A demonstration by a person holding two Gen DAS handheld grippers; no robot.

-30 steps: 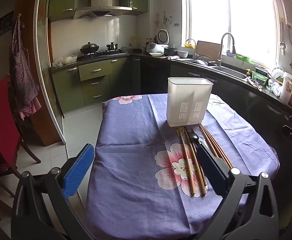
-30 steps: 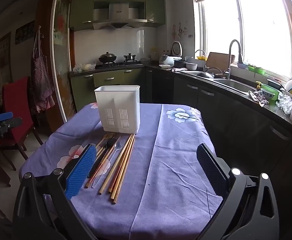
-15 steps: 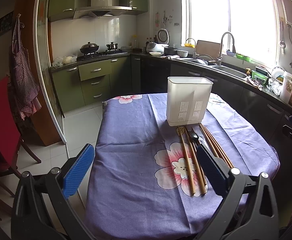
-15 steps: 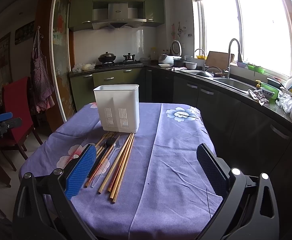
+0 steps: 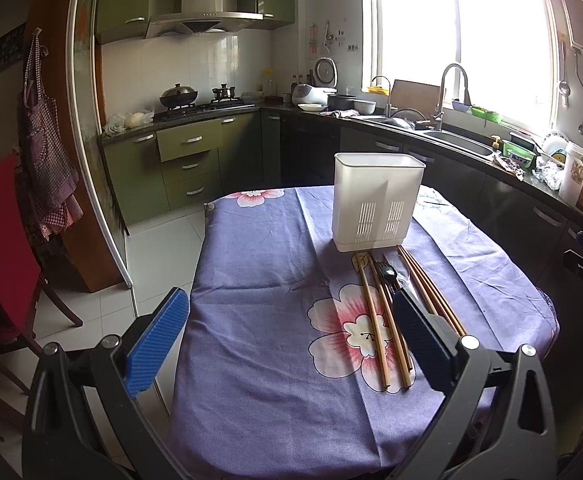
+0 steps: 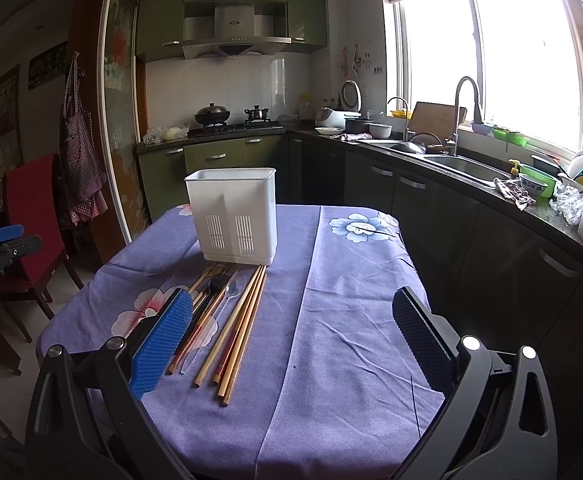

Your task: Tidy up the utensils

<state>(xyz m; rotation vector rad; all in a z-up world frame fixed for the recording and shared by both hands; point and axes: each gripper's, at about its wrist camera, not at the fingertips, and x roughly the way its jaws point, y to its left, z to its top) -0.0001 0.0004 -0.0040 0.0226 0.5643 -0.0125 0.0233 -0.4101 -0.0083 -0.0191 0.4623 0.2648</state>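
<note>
A kitchen table draped in a purple floral tablecloth (image 5: 259, 320) holds the scene. At left, the left gripper (image 5: 291, 340) hovers over the cloth with its blue-padded jaws spread wide, gripping nothing. Toward the table's far side stands a white slotted utensil holder (image 5: 377, 202) — upright, its two compartments showing no contents from here. Just in front of it, nearly touching its base, lies a row of wooden chopsticks (image 6: 243, 320), with a black spoon (image 6: 213, 286) and a clear plastic spoon (image 6: 227, 294) tucked among them, all flat on the cloth. At right, the right gripper (image 6: 291, 340) hangs above bare cloth beside the chopsticks — jaws likewise wide apart and unloaded.
</note>
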